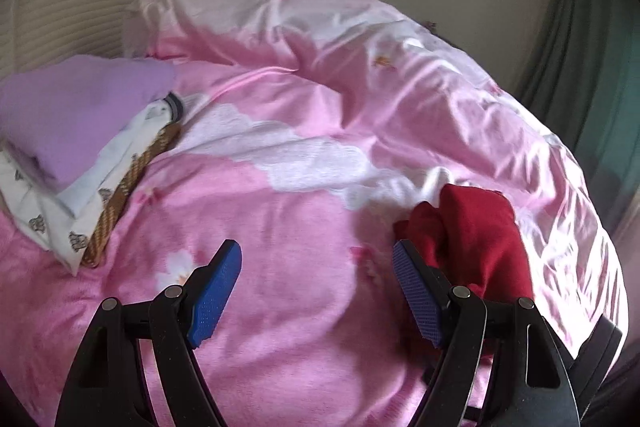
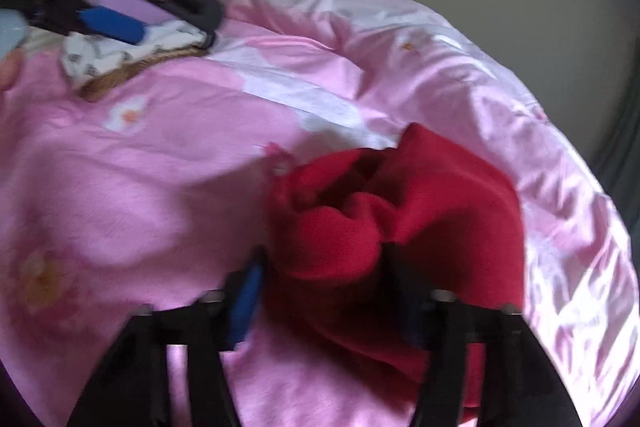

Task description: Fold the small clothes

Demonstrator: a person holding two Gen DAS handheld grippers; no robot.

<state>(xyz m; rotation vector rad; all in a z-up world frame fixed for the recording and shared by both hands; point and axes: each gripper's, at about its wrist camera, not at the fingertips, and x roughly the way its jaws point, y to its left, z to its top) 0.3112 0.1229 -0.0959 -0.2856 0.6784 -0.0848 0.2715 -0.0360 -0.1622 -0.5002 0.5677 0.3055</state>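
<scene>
Now the left hand-held gripper (image 1: 318, 291) gapes empty, while the right hand-held gripper (image 2: 324, 291) clamps the bunched red garment (image 2: 400, 211).

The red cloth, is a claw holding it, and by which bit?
It cannot be told for sure. The red cloth bunches between the right claw's fingers, but that blurred view hides any pinch. The left claw is open and holds nothing.

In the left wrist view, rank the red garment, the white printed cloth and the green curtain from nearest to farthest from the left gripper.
1. Red garment, just beyond its right finger.
2. White printed cloth, far left, under the purple garment.
3. Green curtain, behind the bed, upper right.
</scene>
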